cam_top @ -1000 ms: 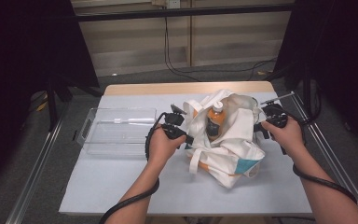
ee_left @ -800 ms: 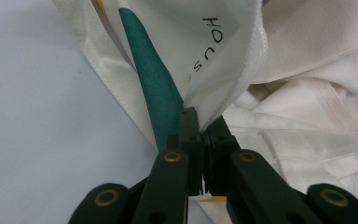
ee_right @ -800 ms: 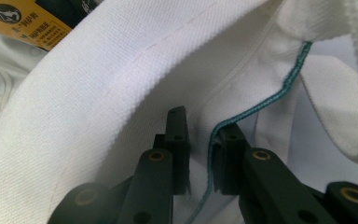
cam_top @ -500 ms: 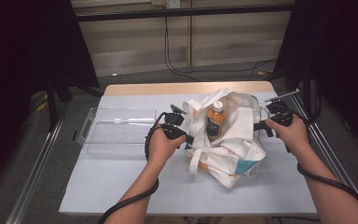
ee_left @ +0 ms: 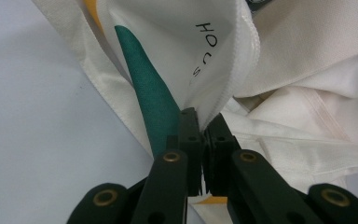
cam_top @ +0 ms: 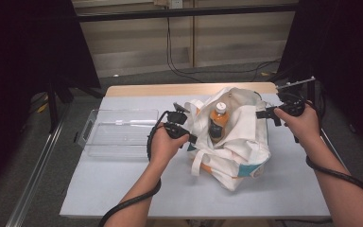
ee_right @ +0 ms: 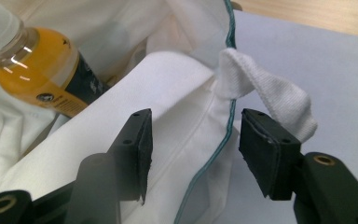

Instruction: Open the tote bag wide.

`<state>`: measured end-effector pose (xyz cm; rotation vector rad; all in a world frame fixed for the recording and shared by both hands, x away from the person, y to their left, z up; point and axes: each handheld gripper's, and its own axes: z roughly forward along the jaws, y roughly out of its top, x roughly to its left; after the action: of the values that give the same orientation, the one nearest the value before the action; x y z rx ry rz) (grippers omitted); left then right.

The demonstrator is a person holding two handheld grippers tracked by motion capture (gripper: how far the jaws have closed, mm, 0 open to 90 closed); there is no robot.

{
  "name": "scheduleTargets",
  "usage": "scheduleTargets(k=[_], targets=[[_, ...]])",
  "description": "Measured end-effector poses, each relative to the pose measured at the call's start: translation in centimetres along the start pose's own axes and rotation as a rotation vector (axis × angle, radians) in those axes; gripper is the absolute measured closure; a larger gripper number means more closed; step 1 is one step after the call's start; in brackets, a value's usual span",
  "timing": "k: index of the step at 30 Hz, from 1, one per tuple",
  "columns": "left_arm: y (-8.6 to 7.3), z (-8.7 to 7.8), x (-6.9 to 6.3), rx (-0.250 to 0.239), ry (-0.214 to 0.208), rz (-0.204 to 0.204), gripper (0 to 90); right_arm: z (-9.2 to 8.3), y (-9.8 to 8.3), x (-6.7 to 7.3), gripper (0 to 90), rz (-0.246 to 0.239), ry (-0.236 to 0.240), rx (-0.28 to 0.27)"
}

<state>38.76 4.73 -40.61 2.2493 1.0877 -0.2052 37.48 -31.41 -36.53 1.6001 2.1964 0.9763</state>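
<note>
Tote bag (cam_top: 236, 142) lies mid-table on grey mat (cam_top: 123, 189), bottle (cam_top: 217, 120) upright inside; clear tray (cam_top: 118, 137) to left. Left gripper (cam_top: 189, 137) at bag's left rim; right gripper (cam_top: 267, 113) just off right rim.

Left gripper view: jaws clamped tight on bag rim (ee_left: 223, 88).

Right gripper view: jaws just been opening, parted, pads off cloth; bag edge (ee_right: 214, 140) between them, bottle (ee_right: 46, 79) far left.

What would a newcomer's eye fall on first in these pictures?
First, the crumpled white cloth tote bag mid-table, with an orange-filled, white-capped bottle standing inside. The left gripper pinches the bag's edge, while the right gripper, jaws just opening, straddles its rim. A clear plastic tray lies left.
</note>
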Motion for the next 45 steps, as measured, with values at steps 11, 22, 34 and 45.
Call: scheduleTargets(k=[11, 22, 34, 45], targets=[[0.1, -0.3, 0.1, -0.013, -0.016, 0.002, 87.2, 0.1, 0.3, 0.0, 38.8, 0.021, -0.014, 0.025], [0.3, -1.1, -0.5, -0.039, 0.038, 0.019, 72.2, -0.6, -0.5, -0.1, 48.7, 0.03, 0.032, 0.032], [1.8, -2.5, -0.9, -0.08, 0.06, 0.05, 45.3, -0.1, 0.0, 0.1, 54.7, 0.03, 0.049, 0.048], [2.8, -3.7, -1.5, -0.13, 0.085, 0.069, 33.5, -0.1, 0.2, 0.4, 56.0, 0.024, 0.048, 0.041]])
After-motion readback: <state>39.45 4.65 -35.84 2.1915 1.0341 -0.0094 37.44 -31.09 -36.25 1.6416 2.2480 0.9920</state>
